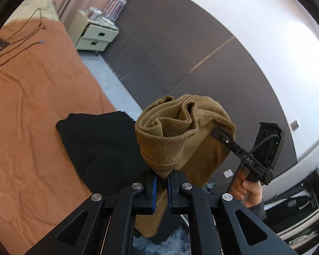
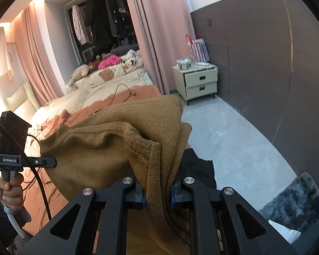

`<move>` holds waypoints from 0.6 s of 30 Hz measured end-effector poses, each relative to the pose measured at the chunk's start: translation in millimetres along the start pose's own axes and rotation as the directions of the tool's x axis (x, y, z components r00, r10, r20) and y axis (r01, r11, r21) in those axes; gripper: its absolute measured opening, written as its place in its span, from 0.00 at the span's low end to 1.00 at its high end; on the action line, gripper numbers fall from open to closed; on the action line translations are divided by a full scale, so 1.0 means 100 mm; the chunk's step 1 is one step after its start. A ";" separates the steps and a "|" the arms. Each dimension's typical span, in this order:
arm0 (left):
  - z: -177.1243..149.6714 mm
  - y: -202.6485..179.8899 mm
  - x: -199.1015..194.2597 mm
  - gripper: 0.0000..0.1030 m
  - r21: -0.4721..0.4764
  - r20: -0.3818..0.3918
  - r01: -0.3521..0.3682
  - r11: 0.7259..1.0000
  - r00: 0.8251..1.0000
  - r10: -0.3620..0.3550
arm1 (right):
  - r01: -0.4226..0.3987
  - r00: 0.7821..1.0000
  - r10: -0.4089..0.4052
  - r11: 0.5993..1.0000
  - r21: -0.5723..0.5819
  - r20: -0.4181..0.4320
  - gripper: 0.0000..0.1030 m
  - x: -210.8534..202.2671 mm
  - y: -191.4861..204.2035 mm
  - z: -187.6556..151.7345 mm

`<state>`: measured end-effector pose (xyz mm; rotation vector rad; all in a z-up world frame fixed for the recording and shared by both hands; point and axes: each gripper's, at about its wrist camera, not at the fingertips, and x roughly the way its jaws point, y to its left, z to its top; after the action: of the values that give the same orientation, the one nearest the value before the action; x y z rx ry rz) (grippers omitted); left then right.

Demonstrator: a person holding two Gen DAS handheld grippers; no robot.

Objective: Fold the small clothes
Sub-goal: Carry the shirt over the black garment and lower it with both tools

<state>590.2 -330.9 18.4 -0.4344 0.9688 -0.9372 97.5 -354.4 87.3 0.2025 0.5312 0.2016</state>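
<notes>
A tan fleece garment [image 1: 176, 140] hangs in the air between my two grippers, bunched and folded over itself. My left gripper [image 1: 162, 182] is shut on one edge of it. My right gripper [image 2: 157, 195] is shut on another edge of the same tan garment [image 2: 108, 148]. Each gripper shows in the other's view: the right gripper [image 1: 218, 132] reaches into the cloth from the right, and the left gripper [image 2: 53, 162] from the left. A black garment [image 1: 95, 142] lies flat on the orange bed sheet [image 1: 32, 116] below.
Black cables [image 1: 21, 36] lie on the bed's far part. A cream two-drawer nightstand [image 2: 198, 82] stands by the dark wall panel. Grey floor [image 2: 234, 140] runs beside the bed, with a dark shaggy rug [image 2: 297, 201] at the near right. Pillows and soft toys [image 2: 108, 63] sit far back.
</notes>
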 end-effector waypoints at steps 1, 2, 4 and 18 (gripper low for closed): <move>0.04 0.06 0.05 0.07 -0.007 -0.005 -0.006 1.000 1.000 0.006 | 0.000 1.000 0.000 1.000 0.002 -0.012 0.12 0.06 0.00 0.03; 0.08 0.13 0.10 0.07 -0.014 -0.010 -0.012 1.000 1.000 0.012 | 0.000 1.000 0.000 1.000 0.003 -0.023 0.12 0.12 0.02 0.03; 0.14 0.26 0.20 0.07 -0.029 -0.018 -0.024 0.999 1.000 0.024 | 0.003 0.999 -0.002 1.000 0.007 -0.048 0.12 0.24 0.05 0.02; 0.46 1.05 0.77 0.07 -0.112 -0.074 -0.109 0.988 0.992 0.102 | 0.029 0.982 -0.025 0.999 0.018 -0.188 0.12 0.58 -0.26 0.32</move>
<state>697.6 -340.5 -68.1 -0.4464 1.1014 -0.8069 166.3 -370.3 80.4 0.1974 0.7232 0.1900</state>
